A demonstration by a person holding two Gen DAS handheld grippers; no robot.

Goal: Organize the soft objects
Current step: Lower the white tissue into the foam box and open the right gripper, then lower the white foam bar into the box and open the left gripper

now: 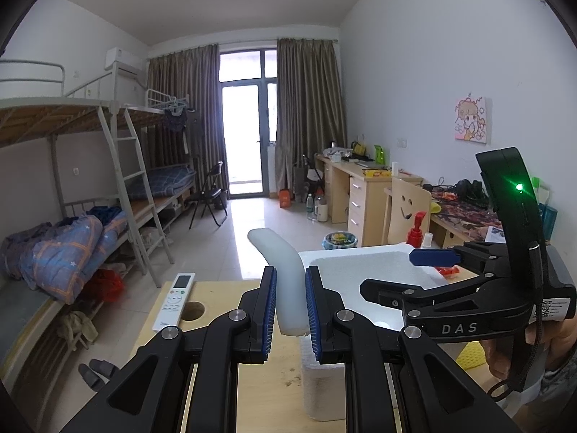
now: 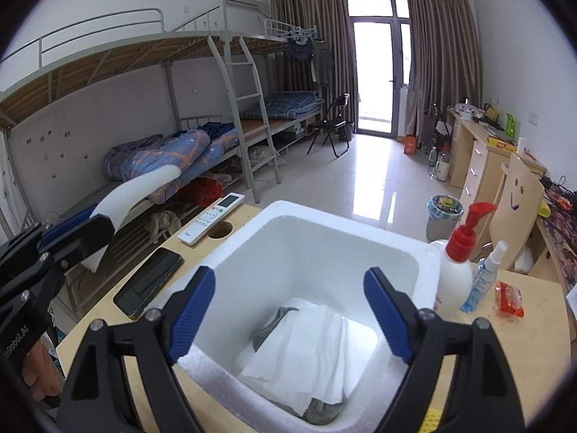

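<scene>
My left gripper (image 1: pixel 290 310) is shut on a white, curved soft foam strip (image 1: pixel 285 288) that rises up and to the left out of the pads. In the right wrist view the same strip (image 2: pixel 133 191) sticks out of that gripper (image 2: pixel 97 231) at the left edge. A white foam box (image 2: pixel 274 209) stands on the wooden table; its rim (image 1: pixel 324 252) lies just behind the strip. Inside lie a white folded cloth (image 2: pixel 306 353) and something grey beneath it. My right gripper (image 2: pixel 290 288) hangs open over the box with nothing between its fingers; it also shows at the right (image 1: pixel 393 270).
A white remote (image 2: pixel 212 218) and a dark phone (image 2: pixel 149 281) lie left of the box, near a round hole (image 2: pixel 220 229) in the tabletop. A red-capped pump bottle (image 2: pixel 456 270), a small spray bottle (image 2: pixel 481 281) and a red packet (image 2: pixel 508 299) stand to its right.
</scene>
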